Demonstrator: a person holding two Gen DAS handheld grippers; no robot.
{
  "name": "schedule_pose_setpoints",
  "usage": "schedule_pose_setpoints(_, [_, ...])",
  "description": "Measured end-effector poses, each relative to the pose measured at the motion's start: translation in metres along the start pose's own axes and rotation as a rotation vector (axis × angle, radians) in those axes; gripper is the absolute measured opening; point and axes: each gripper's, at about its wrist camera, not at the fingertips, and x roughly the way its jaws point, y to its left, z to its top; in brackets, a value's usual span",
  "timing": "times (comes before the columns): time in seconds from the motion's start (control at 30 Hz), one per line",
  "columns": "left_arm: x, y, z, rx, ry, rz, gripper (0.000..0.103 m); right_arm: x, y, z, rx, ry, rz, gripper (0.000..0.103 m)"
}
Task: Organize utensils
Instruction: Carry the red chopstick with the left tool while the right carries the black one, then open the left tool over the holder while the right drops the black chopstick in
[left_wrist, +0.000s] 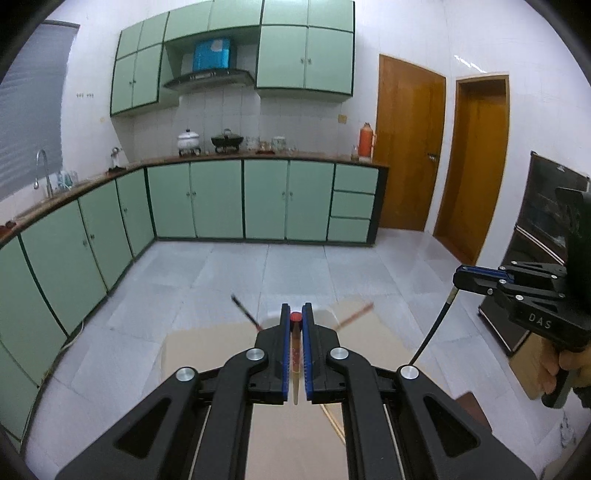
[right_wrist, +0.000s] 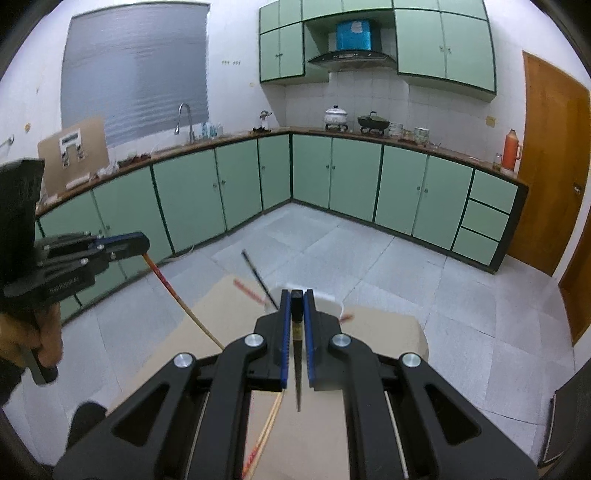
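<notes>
My left gripper (left_wrist: 295, 314) is shut on a wooden chopstick with a red end (left_wrist: 296, 347), held above the cardboard-topped table (left_wrist: 207, 350). It also shows in the right wrist view (right_wrist: 142, 243), with the chopstick (right_wrist: 173, 291) slanting down from it. My right gripper (right_wrist: 296, 299) is shut on a black chopstick (right_wrist: 297, 369), point hanging down. It also shows in the left wrist view (left_wrist: 460, 277) with the black chopstick (left_wrist: 436, 325) below it. A white holder (right_wrist: 327, 299) behind the fingers has a black chopstick (right_wrist: 258, 277) and a red one (right_wrist: 249, 290) sticking out.
Two more pale chopsticks (right_wrist: 264, 435) lie on the cardboard near me. Green kitchen cabinets (left_wrist: 218, 199) run along the far walls, with grey tiled floor (left_wrist: 258, 269) between. Wooden doors (left_wrist: 410, 147) stand at the right and a dark cabinet (left_wrist: 535, 251) close by.
</notes>
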Motion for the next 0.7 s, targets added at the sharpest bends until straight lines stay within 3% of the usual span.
schedule_pose_setpoints(0.4, [0.071,0.002,0.067,-0.011,-0.09,0.033,0.006,0.063,-0.022,0.081,0.034,-0.078,-0.03,0.006])
schedule_pose_setpoints(0.53, [0.106,0.004,0.069,-0.009,-0.083,0.041,0.006,0.099,-0.036,0.086,0.048,-0.095,-0.06,0.006])
schedule_pose_setpoints(0.7, [0.153,0.015,0.041,-0.026,-0.02,0.042,0.006,0.151,-0.053,0.069,0.068,-0.053,-0.079,0.006])
